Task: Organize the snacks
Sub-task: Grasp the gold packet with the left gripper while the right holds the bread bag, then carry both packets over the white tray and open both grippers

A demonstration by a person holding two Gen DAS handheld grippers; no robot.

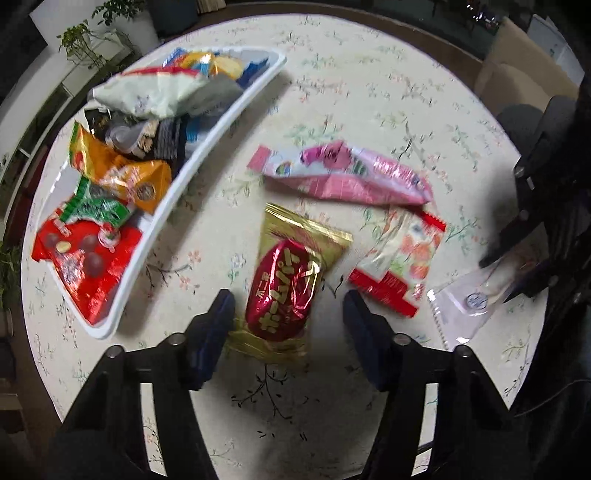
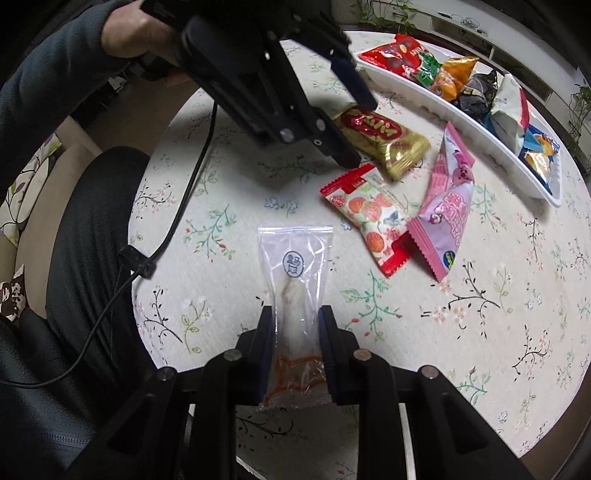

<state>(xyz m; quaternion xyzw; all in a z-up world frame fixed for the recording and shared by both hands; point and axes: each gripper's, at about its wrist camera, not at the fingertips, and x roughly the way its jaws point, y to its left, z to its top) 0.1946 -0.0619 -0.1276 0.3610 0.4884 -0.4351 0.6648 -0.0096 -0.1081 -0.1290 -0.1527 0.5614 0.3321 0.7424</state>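
A gold packet with a red oval label [image 1: 291,273] lies flat on the floral tablecloth, between the fingers of my left gripper [image 1: 288,317]. That gripper stands open, with a gap on the packet's right side. In the right wrist view the left gripper [image 2: 360,131] hovers over the same gold packet [image 2: 384,136]. My right gripper [image 2: 297,328] is shut on a clear packet with a white snack inside [image 2: 295,258], held by its near end. A long white tray [image 1: 207,147] holds several snack packets.
A pink packet [image 1: 351,177] and a red-and-white fruit-print packet [image 1: 406,262] lie loose between the tray and the clear packet. A person's hand [image 2: 129,33] holds the left gripper; a black cable [image 2: 177,221] hangs over the table's near edge beside a leg.
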